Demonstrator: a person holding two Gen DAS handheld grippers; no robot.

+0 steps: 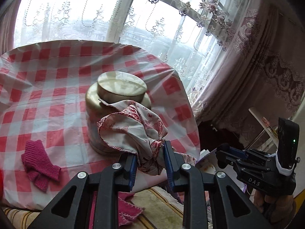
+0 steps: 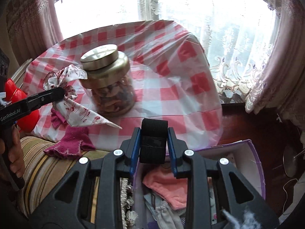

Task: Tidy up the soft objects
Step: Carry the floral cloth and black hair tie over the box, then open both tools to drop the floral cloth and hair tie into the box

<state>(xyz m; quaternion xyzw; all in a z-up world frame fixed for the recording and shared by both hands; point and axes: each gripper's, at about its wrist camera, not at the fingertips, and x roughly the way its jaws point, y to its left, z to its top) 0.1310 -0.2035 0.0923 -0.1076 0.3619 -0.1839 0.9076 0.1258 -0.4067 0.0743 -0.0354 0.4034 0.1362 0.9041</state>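
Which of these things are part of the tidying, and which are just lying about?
Part of the job:
- patterned cloth, held in the left gripper
- black elastic band, held in the right gripper
- pink knitted gloves
- purple box with soft items inside

Just lying about:
- gold-lidded jar
- checked tablecloth
- lace curtains

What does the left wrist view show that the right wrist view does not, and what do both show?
Only the left wrist view shows the right tongs from the side.

Only the right wrist view shows the black band clamped in the right tongs, the open box with a pink cloth inside, and a red object.

Both show the patterned scarf gripped by the left tongs, the jar, the checked tablecloth and the knitted gloves.
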